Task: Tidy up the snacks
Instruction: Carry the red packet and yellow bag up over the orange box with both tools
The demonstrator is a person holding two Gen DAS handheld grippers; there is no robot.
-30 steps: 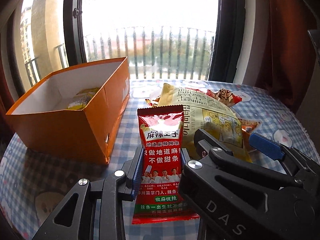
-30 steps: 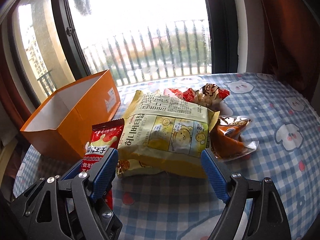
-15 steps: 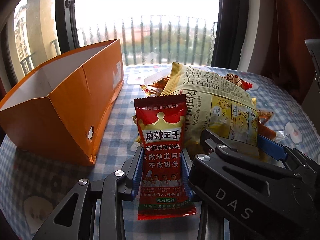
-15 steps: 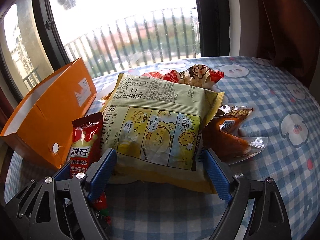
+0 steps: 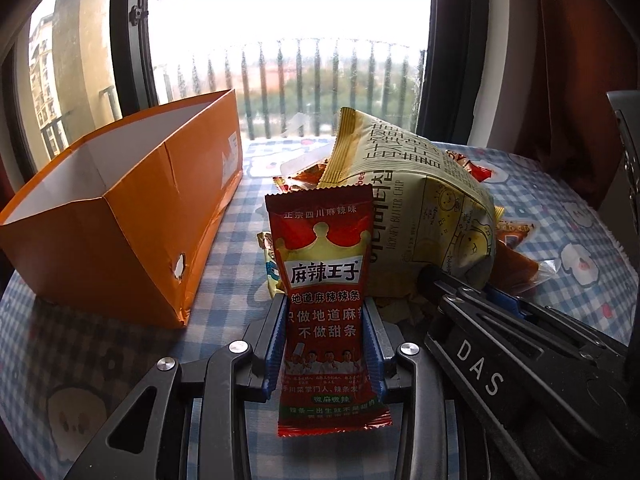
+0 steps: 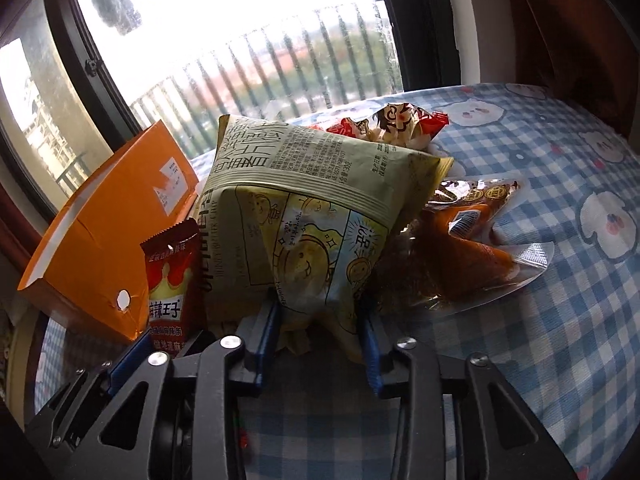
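My left gripper (image 5: 325,316) is shut on a red spicy-strip packet (image 5: 323,276), holding it upright just right of the open orange box (image 5: 132,232). My right gripper (image 6: 320,322) is shut on the near edge of a big yellow honey butter chip bag (image 6: 312,216), which is squeezed and tilted up. The red packet (image 6: 172,280) and the orange box (image 6: 108,240) also show in the right wrist view, left of the bag. The chip bag (image 5: 432,216) sits right of the red packet in the left wrist view, with the right gripper's black body (image 5: 512,364) beside it.
An orange-brown vacuum-packed snack (image 6: 468,256) lies right of the chip bag. A red and white snack pack (image 6: 396,124) lies behind it. All rest on a blue checked tablecloth (image 6: 560,320) by a window. The cloth's right side is bare.
My right gripper moved forward and closed on the chip bag, crumpling and lifting its near edge. My left gripper, still holding the red packet, lowered beside the orange box.
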